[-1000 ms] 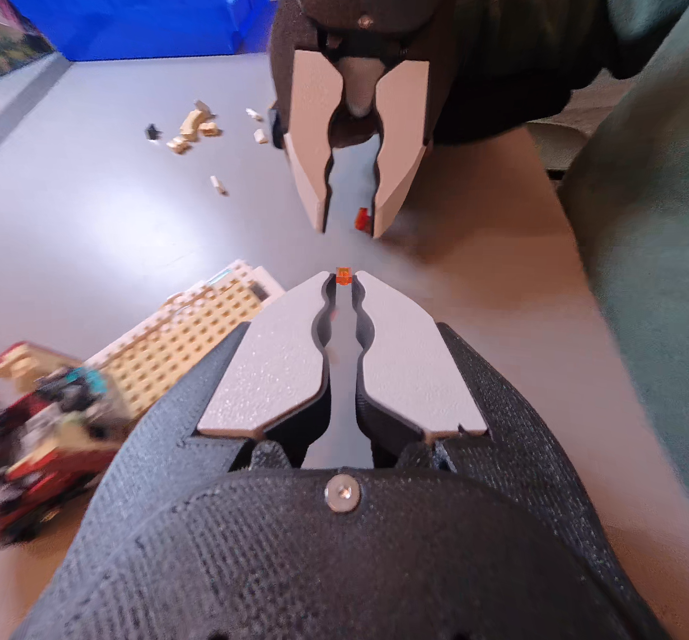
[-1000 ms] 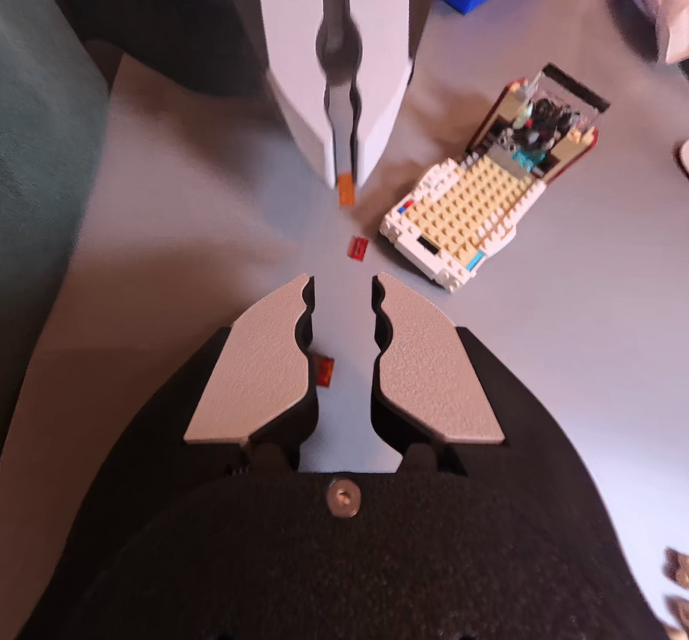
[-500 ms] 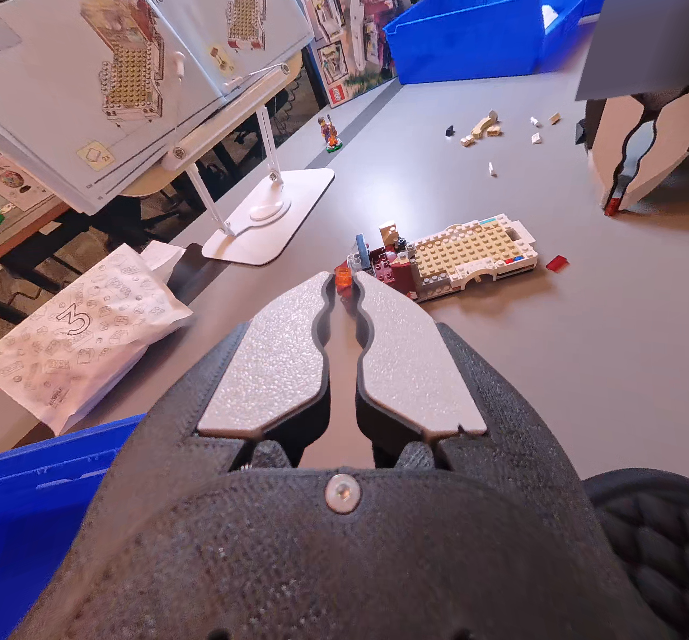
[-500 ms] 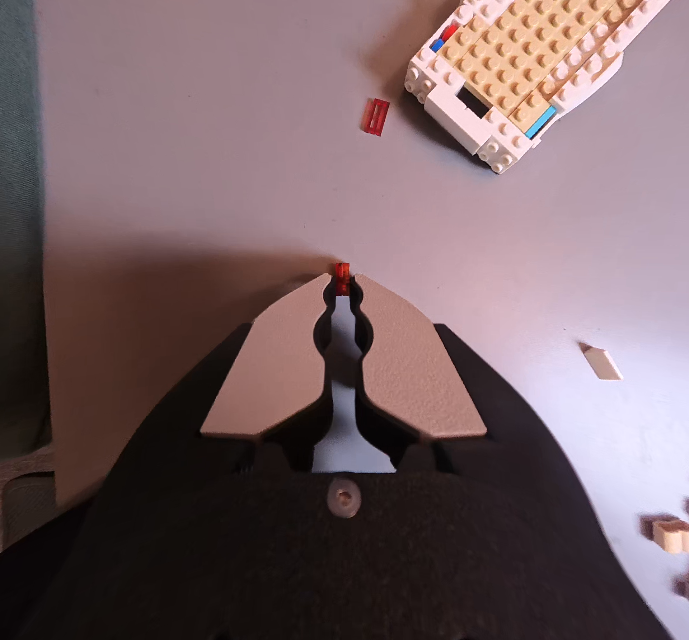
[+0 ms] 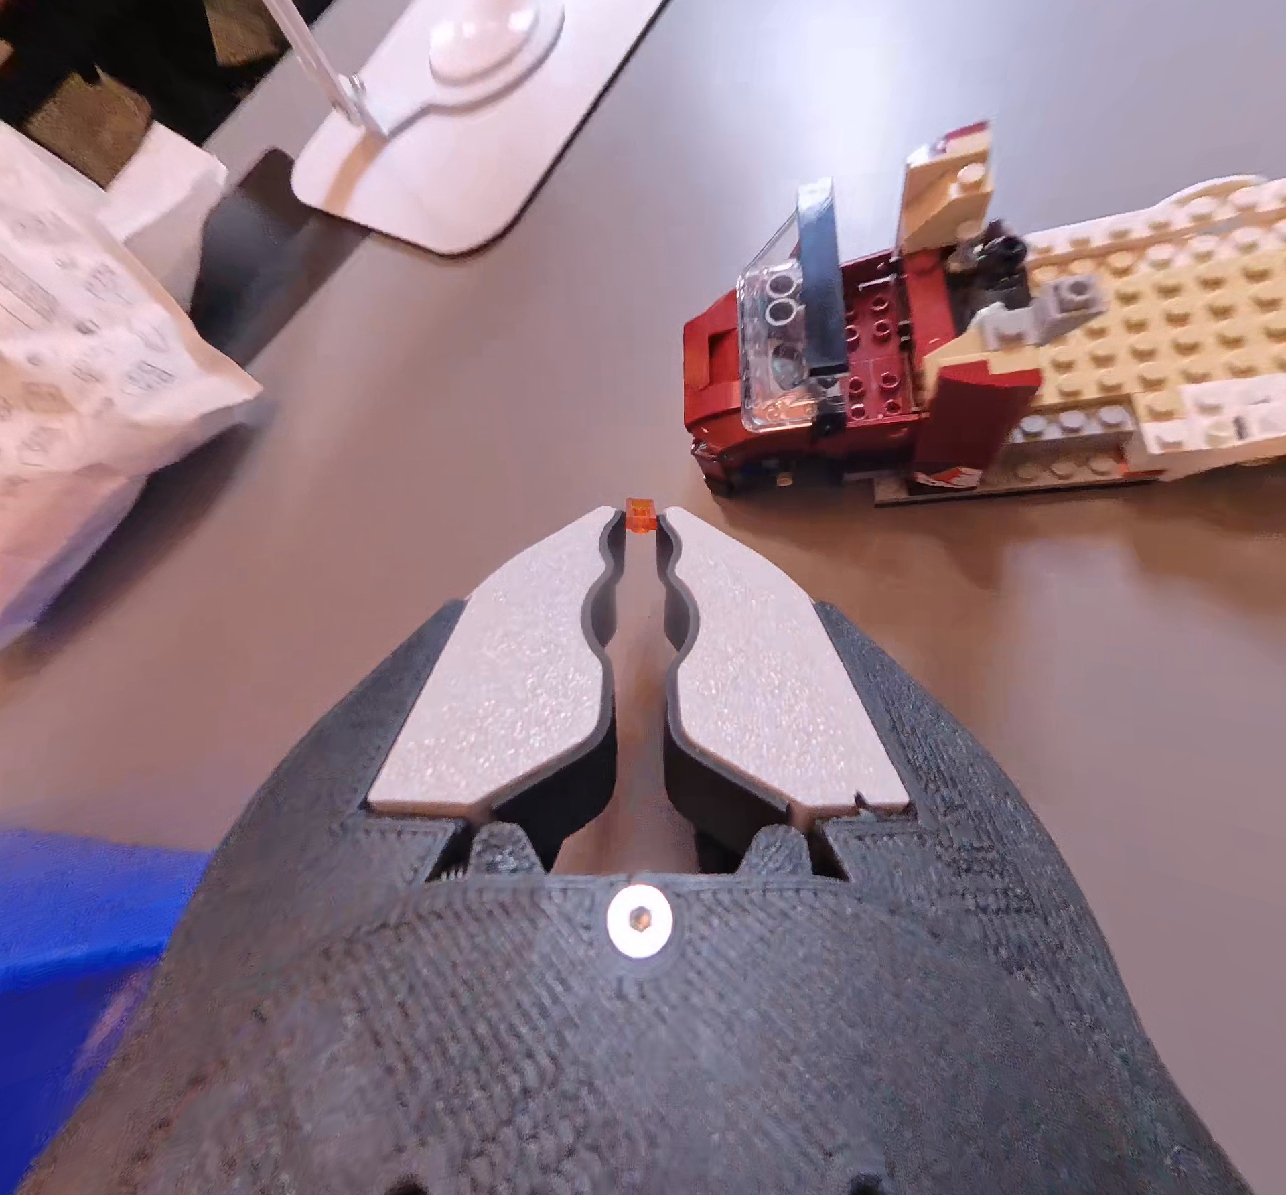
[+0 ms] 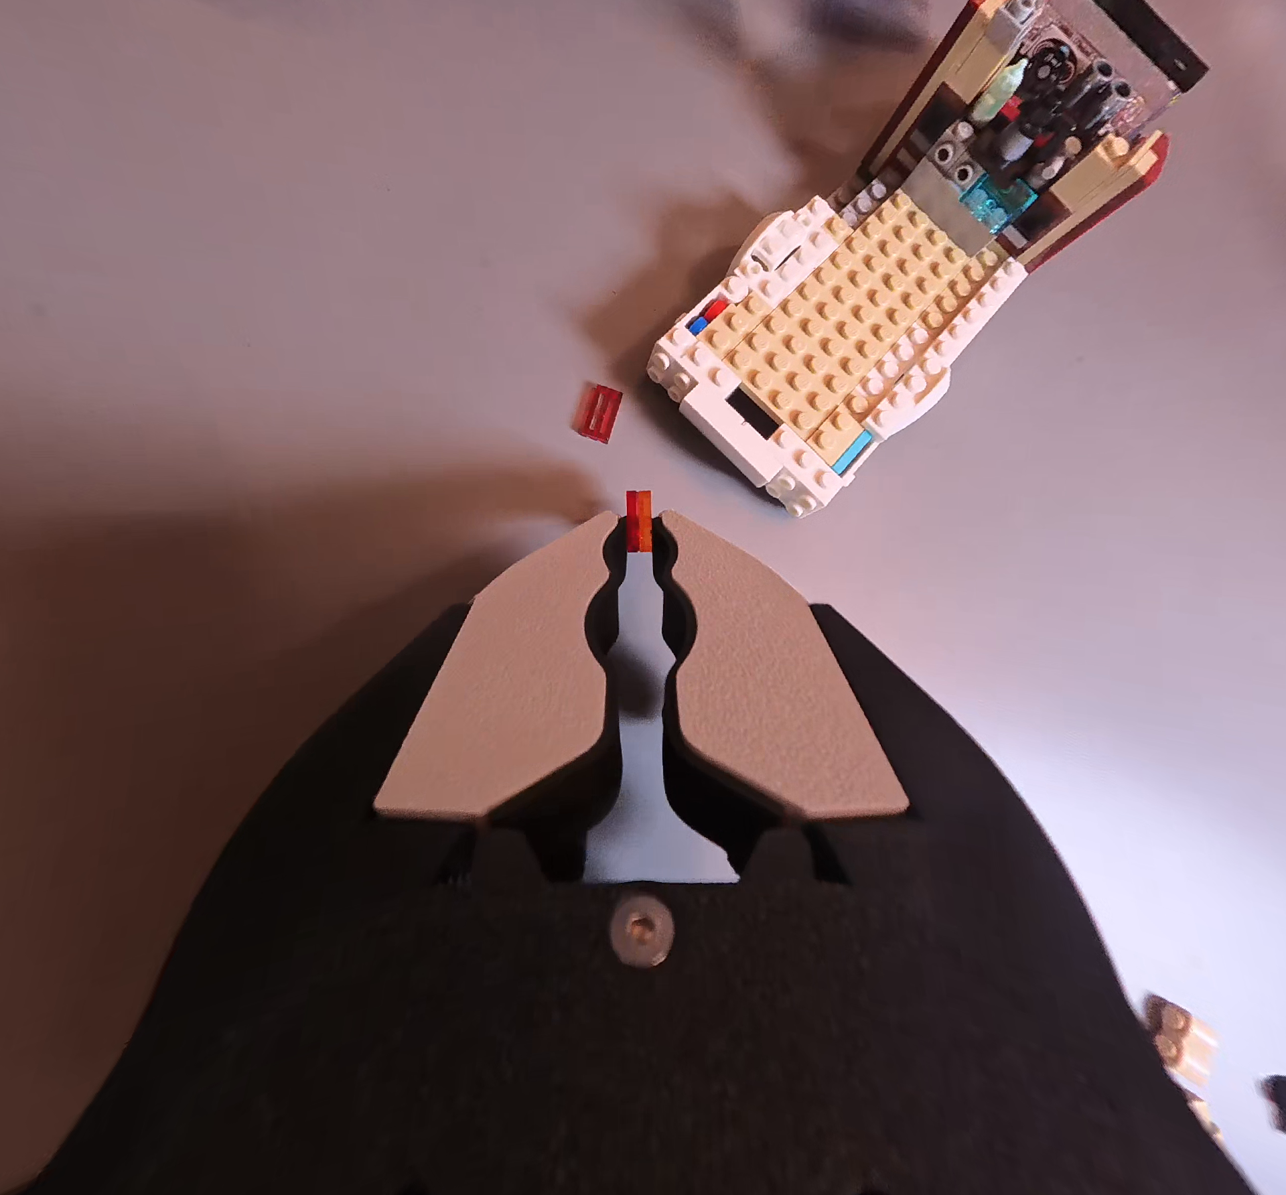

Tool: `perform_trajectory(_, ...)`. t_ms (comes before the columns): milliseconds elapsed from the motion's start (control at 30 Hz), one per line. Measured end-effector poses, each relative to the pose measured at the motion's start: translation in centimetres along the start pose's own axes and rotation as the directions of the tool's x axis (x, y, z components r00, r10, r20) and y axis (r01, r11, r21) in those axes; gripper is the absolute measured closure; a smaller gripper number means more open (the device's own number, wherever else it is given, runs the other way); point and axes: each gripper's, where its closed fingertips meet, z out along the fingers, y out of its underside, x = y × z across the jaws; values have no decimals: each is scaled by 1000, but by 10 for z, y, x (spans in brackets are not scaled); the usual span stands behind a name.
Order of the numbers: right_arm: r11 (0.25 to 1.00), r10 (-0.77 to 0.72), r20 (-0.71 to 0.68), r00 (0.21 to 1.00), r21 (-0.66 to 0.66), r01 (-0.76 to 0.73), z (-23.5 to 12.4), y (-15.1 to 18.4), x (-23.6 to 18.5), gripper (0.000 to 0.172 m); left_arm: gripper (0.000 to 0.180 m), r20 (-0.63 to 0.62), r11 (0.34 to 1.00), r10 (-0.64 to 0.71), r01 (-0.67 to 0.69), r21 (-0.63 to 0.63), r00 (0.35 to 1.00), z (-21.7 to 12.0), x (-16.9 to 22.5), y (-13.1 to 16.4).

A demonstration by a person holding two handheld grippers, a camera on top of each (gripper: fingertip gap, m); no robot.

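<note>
My left gripper (image 5: 641, 518) is shut on a tiny clear orange brick (image 5: 641, 513) pinched at its fingertips, above the table, left of the dark red front of a brick-built vehicle (image 5: 870, 354). My right gripper (image 6: 639, 521) is shut on a small red-and-orange clear piece (image 6: 639, 520) held on edge between its tips. The same vehicle (image 6: 835, 319), with tan studded deck and white rim, lies ahead and to the right of it. A loose clear red tile (image 6: 597, 413) lies on the table just beyond the right fingertips, near the vehicle's white end.
A white stand base (image 5: 487, 83) and a printed paper bag (image 5: 76, 340) lie to the left, and a blue bin corner (image 5: 83, 918) at the lower left. Loose tan bricks (image 6: 1183, 1043) lie at the right edge of the right wrist view. The table (image 6: 278, 257) is grey. My hands' fingertips stand some 25 cm from each other. The loose clear red tile (image 6: 597, 413) is about 4 cm from my right fingertips and 20 cm from my left.
The right gripper closed on a red piece from the table and lifted it. The left gripper swung away from the right one toward the vehicle's red front, keeping its orange brick.
</note>
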Motion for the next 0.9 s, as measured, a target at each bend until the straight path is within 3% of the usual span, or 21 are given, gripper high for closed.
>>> perform_trajectory(167, 998, 25, -17, 1000, 56, -24, -4, -6, 3, 165, 159, -40, 996, -71, 68, -65, 997, 21, 1, 15)
perform_trajectory(333, 994, 49, -35, 998, 95, -46, -10, -9, 8, 165, 121, -117, 992, -112, 104, -68, 987, 13, 7, 17)
perform_trajectory(467, 984, 80, -70, 994, 165, -68, -19, -17, 15, 165, 145, -195, 998, 8, 5, 66, 981, -16, 26, -6)
perform_trajectory(600, 947, 118, -61, 991, 307, -94, -30, -37, 16, 165, 165, -465, 953, 96, 54, 298, 880, -57, 94, -48)
perform_trajectory(700, 905, 113, -40, 993, 416, -86, -35, -56, 10, 165, 166, -587, 919, 103, 150, 365, 803, -71, 140, -73)
perform_trajectory(900, 848, 107, -24, 994, 524, -78, -38, -76, -3, 165, 165, -639, 885, 215, 130, 447, 738, -79, 185, -90)
